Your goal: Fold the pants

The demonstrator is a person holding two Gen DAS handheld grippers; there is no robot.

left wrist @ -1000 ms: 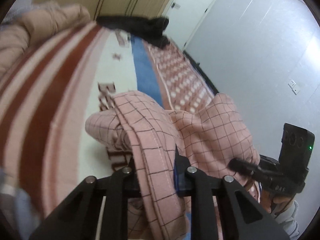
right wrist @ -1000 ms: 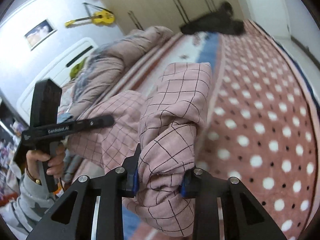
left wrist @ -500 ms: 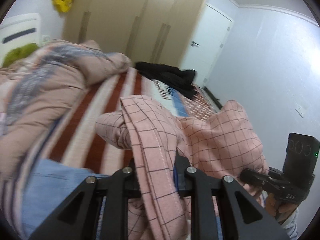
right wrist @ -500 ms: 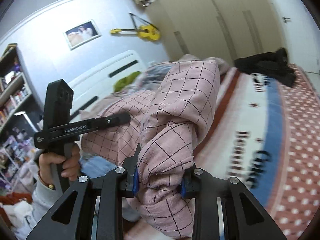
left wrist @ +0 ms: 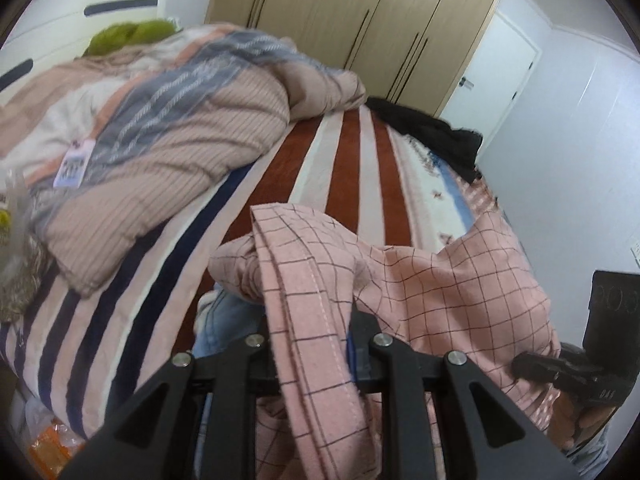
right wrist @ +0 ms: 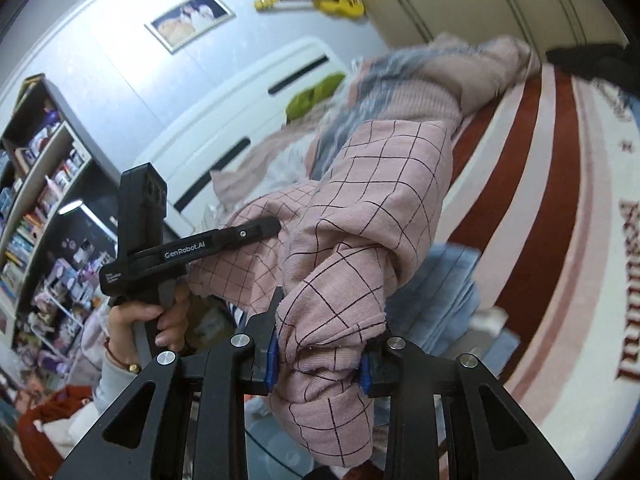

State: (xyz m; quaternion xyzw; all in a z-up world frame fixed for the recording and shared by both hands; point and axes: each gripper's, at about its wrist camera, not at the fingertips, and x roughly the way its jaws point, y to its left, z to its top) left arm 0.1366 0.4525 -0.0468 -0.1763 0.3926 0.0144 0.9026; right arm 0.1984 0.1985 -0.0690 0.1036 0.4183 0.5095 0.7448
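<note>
The pink checked pants (left wrist: 420,280) hang bunched in the air between my two grippers, above the striped bed. My left gripper (left wrist: 312,336) is shut on a seamed edge of the pants that drapes over its jaws. My right gripper (right wrist: 320,352) is shut on a thick wad of the same pants (right wrist: 360,220). The right gripper also shows at the right edge of the left wrist view (left wrist: 536,364), and the left gripper shows at the left of the right wrist view (right wrist: 276,224). The lower part of the pants is hidden below the jaws.
A rumpled pink and grey quilt (left wrist: 160,120) lies at the head of the bed (left wrist: 340,168). Folded blue jeans (right wrist: 444,292) lie below the pants. A black garment (left wrist: 432,128) lies at the far end. Wardrobes, a door and a bookshelf (right wrist: 36,200) stand around.
Both grippers have swung left, from the foot of the bed toward the quilt and headboard, carrying the pants. The grips on the pants have not changed.
</note>
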